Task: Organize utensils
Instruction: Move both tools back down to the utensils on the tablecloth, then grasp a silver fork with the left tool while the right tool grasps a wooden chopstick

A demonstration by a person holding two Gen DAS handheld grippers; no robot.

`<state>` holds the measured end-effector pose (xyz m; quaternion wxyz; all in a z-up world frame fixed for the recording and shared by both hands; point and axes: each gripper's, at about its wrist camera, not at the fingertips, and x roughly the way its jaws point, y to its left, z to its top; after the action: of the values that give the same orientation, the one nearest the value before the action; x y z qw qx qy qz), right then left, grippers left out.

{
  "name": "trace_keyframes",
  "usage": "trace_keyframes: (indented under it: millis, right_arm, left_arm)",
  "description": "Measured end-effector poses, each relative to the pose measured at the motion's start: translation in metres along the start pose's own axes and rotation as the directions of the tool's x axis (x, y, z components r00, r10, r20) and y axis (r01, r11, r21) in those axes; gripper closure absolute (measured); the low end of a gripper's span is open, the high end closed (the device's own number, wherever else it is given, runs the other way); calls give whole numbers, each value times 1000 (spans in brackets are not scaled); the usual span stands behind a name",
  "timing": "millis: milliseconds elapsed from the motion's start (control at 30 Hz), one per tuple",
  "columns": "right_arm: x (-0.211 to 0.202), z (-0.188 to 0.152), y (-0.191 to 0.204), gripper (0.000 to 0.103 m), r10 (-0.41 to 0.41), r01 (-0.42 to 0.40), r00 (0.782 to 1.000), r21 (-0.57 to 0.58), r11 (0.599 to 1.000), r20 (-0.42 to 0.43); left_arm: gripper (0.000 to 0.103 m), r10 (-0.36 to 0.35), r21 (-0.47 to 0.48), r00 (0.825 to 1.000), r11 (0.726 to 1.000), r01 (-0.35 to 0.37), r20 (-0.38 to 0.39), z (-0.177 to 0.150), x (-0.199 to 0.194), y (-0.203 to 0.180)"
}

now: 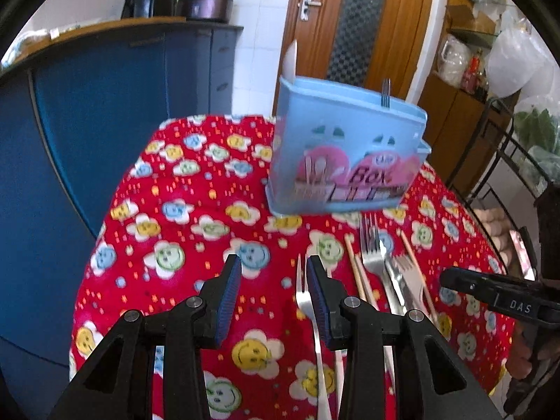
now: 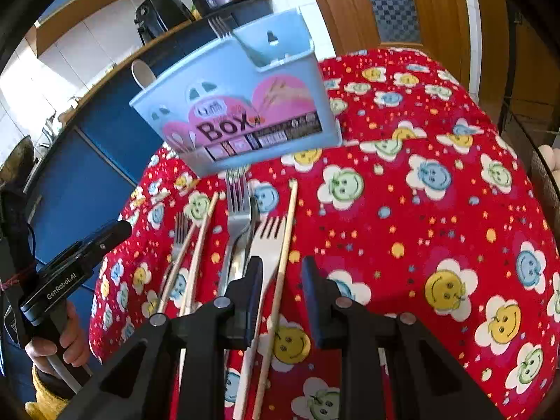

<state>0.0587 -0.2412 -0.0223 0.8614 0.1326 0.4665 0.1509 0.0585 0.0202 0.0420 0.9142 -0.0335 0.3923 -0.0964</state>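
A light blue utensil box (image 1: 346, 150) stands at the far side of the red flowered tablecloth (image 1: 182, 217), with a fork (image 1: 385, 92) and a white spoon (image 1: 291, 59) standing in it. It also shows in the right wrist view (image 2: 241, 105). Forks (image 2: 239, 206), a white plastic fork (image 2: 267, 245) and chopsticks (image 2: 285, 241) lie in front of the box. My left gripper (image 1: 274, 273) is open and empty above the cloth, with a small fork (image 1: 303, 297) by its right finger. My right gripper (image 2: 281, 273) is open above the white fork and a chopstick.
A blue cabinet (image 1: 105, 105) with dark appliances on top stands left of the table. A wooden door (image 1: 353, 24) is behind. A metal rack (image 1: 507, 161) with bags stands at the right. The table edge drops off on the left.
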Motion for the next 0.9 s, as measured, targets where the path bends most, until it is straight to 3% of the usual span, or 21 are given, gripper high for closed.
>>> trace_keyframes:
  millis: [367, 533, 900]
  right_arm:
    - [17, -11, 9, 77, -58, 50, 994, -78, 996, -97]
    - [19, -7, 8, 77, -61, 50, 989, -89, 995, -131]
    - [24, 1, 10, 78, -57, 32, 981, -138, 990, -184]
  left_arm:
    - [63, -14, -4, 993, 1000, 14, -120, -19, 19, -3]
    - [63, -60, 2, 977, 998, 62, -206, -25, 31, -7]
    - [59, -57, 68, 961, 995, 78, -270, -26, 43, -12]
